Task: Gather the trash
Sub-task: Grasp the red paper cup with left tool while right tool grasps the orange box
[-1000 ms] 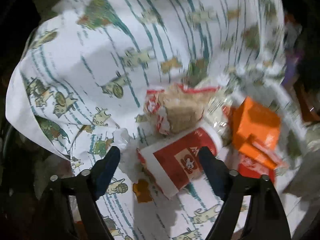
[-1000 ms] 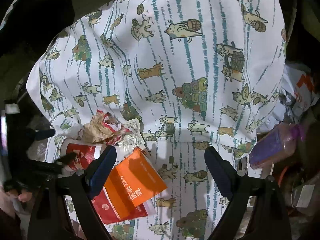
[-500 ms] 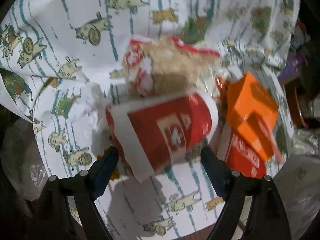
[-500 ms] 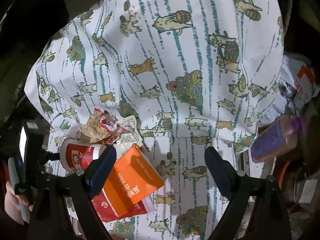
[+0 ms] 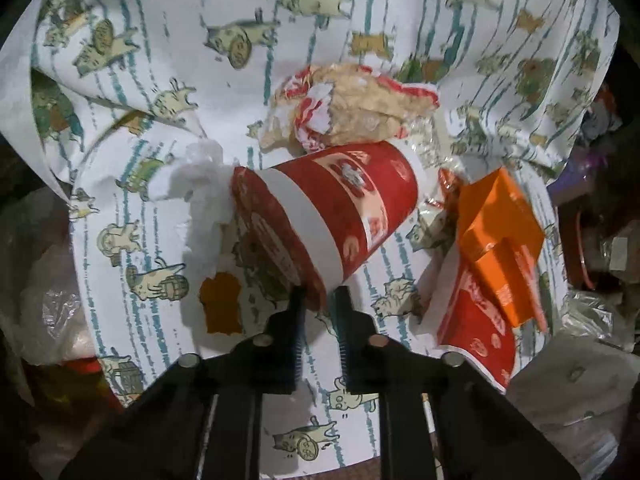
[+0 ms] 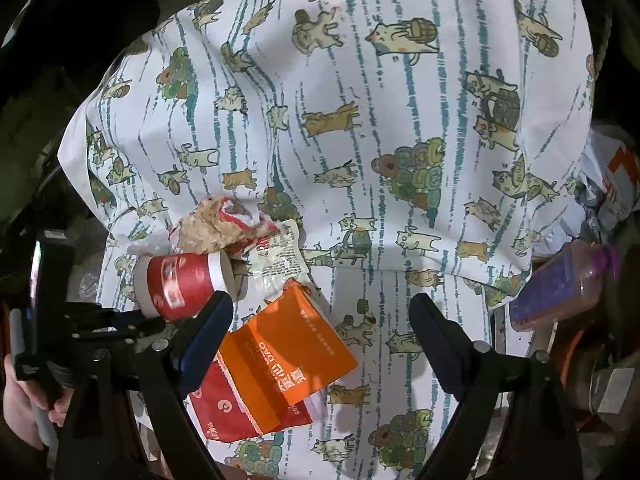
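A red and white paper cup (image 5: pixel 332 212) lies on its side on the cat-print cloth (image 5: pixel 160 60). My left gripper (image 5: pixel 320 300) is shut on the cup's bottom rim. The cup also shows in the right wrist view (image 6: pixel 180 284), with the left gripper (image 6: pixel 132 320) at its base. A crumpled food wrapper (image 5: pixel 352 108) lies just behind the cup. An orange carton (image 5: pixel 496 240) lies on a red paper bag (image 5: pixel 476 320) to the right. My right gripper (image 6: pixel 320 332) is open and empty above the orange carton (image 6: pixel 284 360).
A crumpled white tissue (image 5: pixel 204 196) lies left of the cup. A clear sauce packet (image 6: pixel 276 256) lies by the wrapper. A purple bottle (image 6: pixel 560 288) and cluttered bags sit off the cloth's right edge. Clear plastic (image 5: pixel 48 300) hangs at the left.
My left gripper moved in to the cup and closed from wide open onto its bottom rim. The right gripper stayed open and shifted only slightly.
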Tool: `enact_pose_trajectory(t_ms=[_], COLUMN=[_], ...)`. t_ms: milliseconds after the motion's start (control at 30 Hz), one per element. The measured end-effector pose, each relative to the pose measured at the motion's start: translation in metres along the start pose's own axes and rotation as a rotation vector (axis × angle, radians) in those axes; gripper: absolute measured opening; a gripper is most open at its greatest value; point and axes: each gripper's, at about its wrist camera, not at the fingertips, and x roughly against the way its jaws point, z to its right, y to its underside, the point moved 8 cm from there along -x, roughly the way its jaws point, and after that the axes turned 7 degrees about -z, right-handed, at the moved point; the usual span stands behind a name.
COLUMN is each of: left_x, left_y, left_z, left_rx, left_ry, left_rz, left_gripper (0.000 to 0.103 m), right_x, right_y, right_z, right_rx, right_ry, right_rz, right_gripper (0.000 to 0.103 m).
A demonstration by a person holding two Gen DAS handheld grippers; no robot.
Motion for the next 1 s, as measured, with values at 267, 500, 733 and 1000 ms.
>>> enact_pose_trajectory(t_ms=[267, 500, 733, 1000], left_x=[0.047, 0.077, 0.069, 0.075], left_y=[-0.002, 0.005, 0.006, 0.019], left_z=[-0.004, -0.012, -0.025, -0.034], left_rx=[0.024, 0.033, 0.061, 0.198], left_ry=[0.027, 0.051, -0.017, -0.092], left_rz=[0.095, 0.154, 0.137, 0.195], left_gripper=[0.004, 0.0, 0.001, 0.096], right_x=[-0.016, -0.052, -0.061, -0.011], right_y=[0.016, 0.054, 0.062, 0.024], right_z=[-0.028, -0.063, -0.057, -0.043], right_rx=[0.059, 0.168, 0.159, 0.082], right_ry=[-0.147, -0.183, -0.103, -0.155], right_rz=[-0.119, -0.294, -0.298, -0.105], right_gripper=[0.083, 0.056, 0.011, 0.01])
